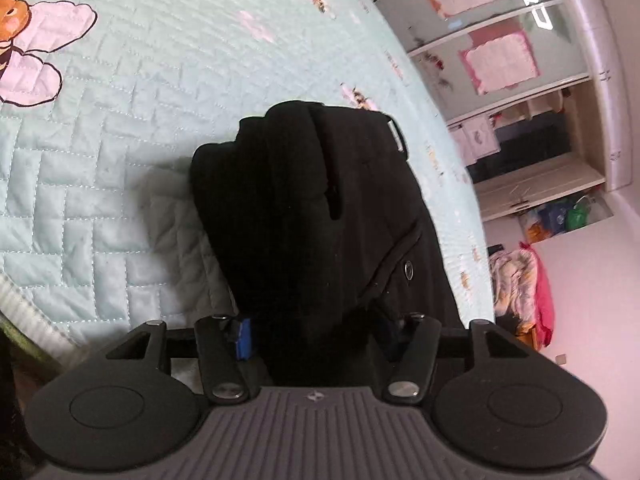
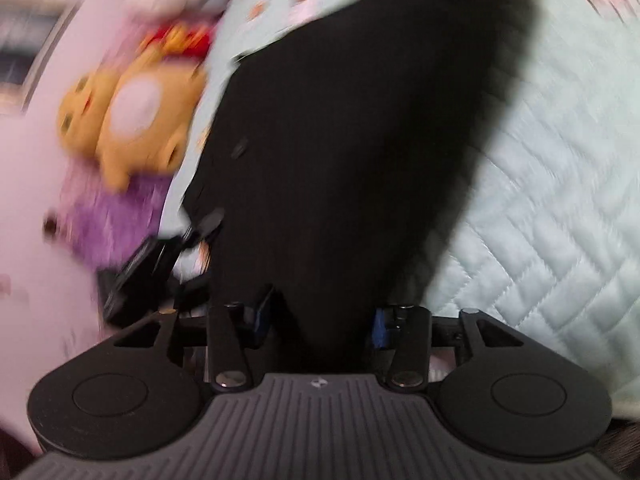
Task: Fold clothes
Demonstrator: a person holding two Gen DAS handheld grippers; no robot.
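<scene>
Left-wrist view: the left gripper [image 1: 316, 336] has black cloth bunched between its two fingers, the blue pad [image 1: 243, 338] at nine o'clock lying against the fabric, so it pinches the black garment [image 1: 320, 200]. From the jaws the garment runs toward twelve o'clock, draped in folds over the pale green quilt [image 1: 120, 160]. On it show one long slit opening, one round snap [image 1: 408, 269] at three o'clock of the cloth, and one small pale tab [image 1: 396, 134] at its far corner; any writing on the tab is too small to read. One bee print [image 1: 24, 40] sits at ten o'clock on the quilt. At two o'clock a shelf unit [image 1: 520, 80] holds two pink-bordered sheets, their text unreadable.

Right-wrist view, heavily blurred: the right gripper [image 2: 320, 328] likewise has the black garment [image 2: 340, 140] passing between its fingers, and the cloth fills the gap between them; it reads as a pinch on the fabric. The cloth fans out to twelve o'clock across the quilt [image 2: 540, 200]. Only this view shows one yellow plush toy [image 2: 132, 112] at ten o'clock, and the other gripper, dark, at eight o'clock.
</scene>
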